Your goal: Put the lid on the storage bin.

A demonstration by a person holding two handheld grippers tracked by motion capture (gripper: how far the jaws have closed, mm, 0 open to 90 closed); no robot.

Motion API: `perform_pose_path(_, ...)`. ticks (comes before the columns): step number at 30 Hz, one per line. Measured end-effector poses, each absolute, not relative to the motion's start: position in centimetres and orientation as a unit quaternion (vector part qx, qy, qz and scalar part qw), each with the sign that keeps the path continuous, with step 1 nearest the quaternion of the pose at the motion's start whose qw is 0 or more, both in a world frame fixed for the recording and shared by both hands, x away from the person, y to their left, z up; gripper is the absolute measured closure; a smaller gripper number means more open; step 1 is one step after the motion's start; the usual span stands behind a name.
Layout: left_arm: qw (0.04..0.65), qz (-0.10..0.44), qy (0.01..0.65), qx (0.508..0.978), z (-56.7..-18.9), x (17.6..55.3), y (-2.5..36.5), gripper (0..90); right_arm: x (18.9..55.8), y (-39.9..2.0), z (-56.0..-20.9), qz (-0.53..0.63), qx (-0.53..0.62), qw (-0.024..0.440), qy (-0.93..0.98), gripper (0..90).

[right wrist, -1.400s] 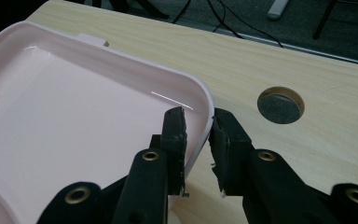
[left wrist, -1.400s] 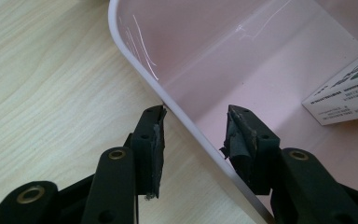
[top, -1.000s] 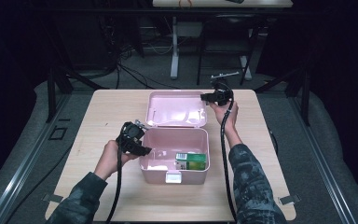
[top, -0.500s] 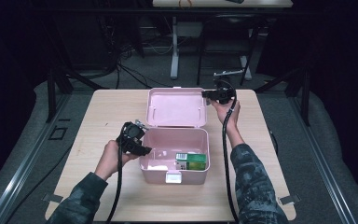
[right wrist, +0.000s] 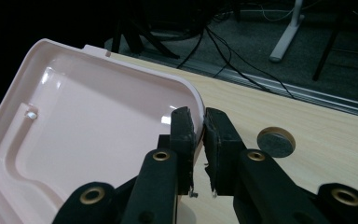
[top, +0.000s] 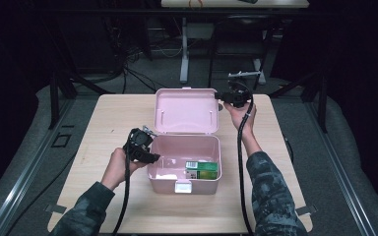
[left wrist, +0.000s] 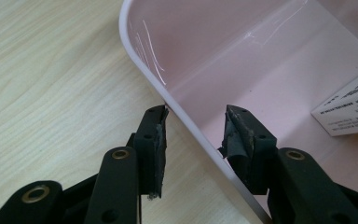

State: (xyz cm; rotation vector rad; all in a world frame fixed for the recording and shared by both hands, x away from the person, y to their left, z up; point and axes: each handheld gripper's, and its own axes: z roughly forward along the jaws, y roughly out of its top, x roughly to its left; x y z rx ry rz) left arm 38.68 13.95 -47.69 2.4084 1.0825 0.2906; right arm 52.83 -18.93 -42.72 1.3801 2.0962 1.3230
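R gripper clamps the pink box's lid edge, closing it; L gripper straddles the box wall, jaws apart. Next: swing lid down w/o tipping.

Left hand-held gripper jaws parted; right hand-held gripper clamped.

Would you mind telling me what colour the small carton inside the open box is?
Green with a white labelled end; the carton in the pink box shows best in the high view.
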Motion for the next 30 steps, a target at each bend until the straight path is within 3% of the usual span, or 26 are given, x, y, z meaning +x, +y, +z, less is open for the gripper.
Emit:
perform_pose_path(19, 0.247, 0.116, 0.408, 0.871, -47.8, 38.7, 13.8, 60.7, 51.1, -19.9, -41.0, 0.487, 0.447, 0.162, 0.733, 85.4)
perform_pose_path(27, 0.247, 0.121, 0.411, 0.869, -48.0, 38.7, 13.6, 61.2, 53.1, -19.8, -43.6, 0.450, 0.482, 0.135, 0.740, 85.4)
perform_pose_path(28, 0.246, 0.121, 0.411, 0.869, -48.0, 38.7, 13.6, 61.6, 53.5, -19.8, -44.3, 0.444, 0.489, 0.127, 0.740, 89.8)
perform_pose_path(30, 0.245, 0.124, 0.414, 0.868, -48.0, 38.7, 13.5, 61.9, 54.1, -19.7, -45.8, 0.444, 0.496, 0.099, 0.740, 90.0)
